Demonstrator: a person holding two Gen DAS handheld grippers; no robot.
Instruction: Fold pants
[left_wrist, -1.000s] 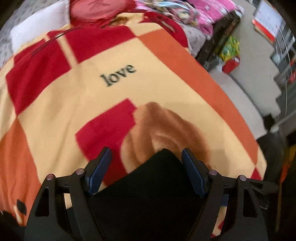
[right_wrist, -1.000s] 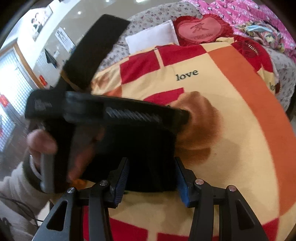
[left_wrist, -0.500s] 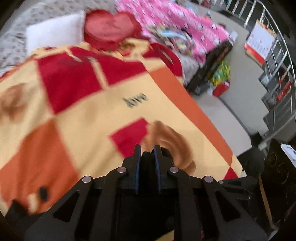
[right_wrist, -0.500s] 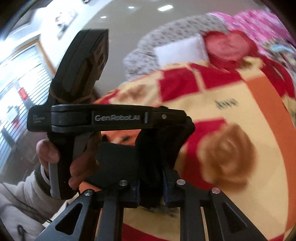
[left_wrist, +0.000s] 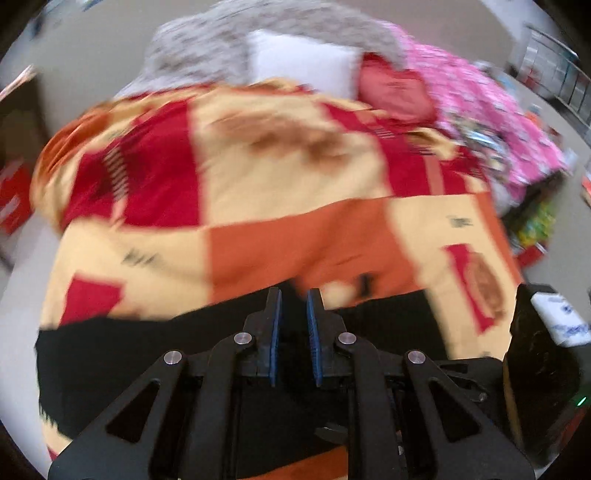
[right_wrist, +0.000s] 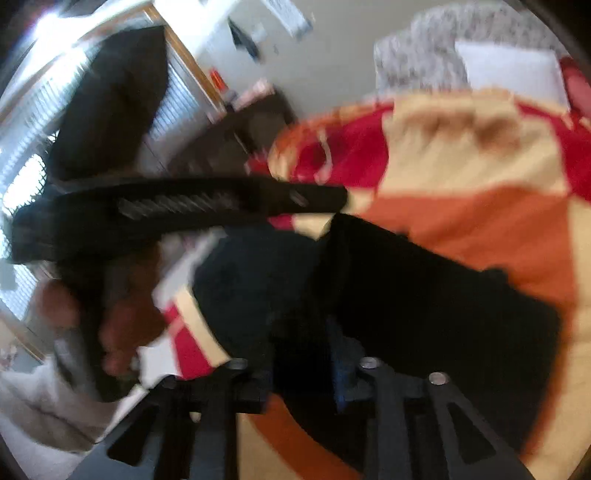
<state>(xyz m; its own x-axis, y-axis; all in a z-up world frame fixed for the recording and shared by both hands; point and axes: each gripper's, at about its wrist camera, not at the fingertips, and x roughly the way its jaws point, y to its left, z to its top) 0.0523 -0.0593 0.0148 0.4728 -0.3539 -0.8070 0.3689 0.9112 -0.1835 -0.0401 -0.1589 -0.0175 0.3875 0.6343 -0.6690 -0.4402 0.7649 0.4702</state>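
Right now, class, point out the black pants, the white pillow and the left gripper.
black pants (left_wrist: 122, 354), left wrist view, flat part lying on the blanket.
white pillow (left_wrist: 299, 59), left wrist view, its front face.
left gripper (left_wrist: 293, 314), left wrist view, between its blue-padded fingertips.

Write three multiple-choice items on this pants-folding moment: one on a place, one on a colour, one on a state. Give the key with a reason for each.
1. Where does the white pillow lie?
A. at the far end of the bed, beyond the blanket
B. on the floor beside the bed
C. on top of the pants

2. What colour are the pants?
A. pink
B. black
C. grey

3. How does the left gripper stand?
A. wide open above the blanket
B. nearly closed, with black cloth between its fingers
C. out of view

Key: 1 A, the pillow sits past the patchwork blanket, next to a red heart cushion. 2 B, the cloth spread over the blanket is black in both views. 3 B, the blue pads stand close together with only dark fabric between them.
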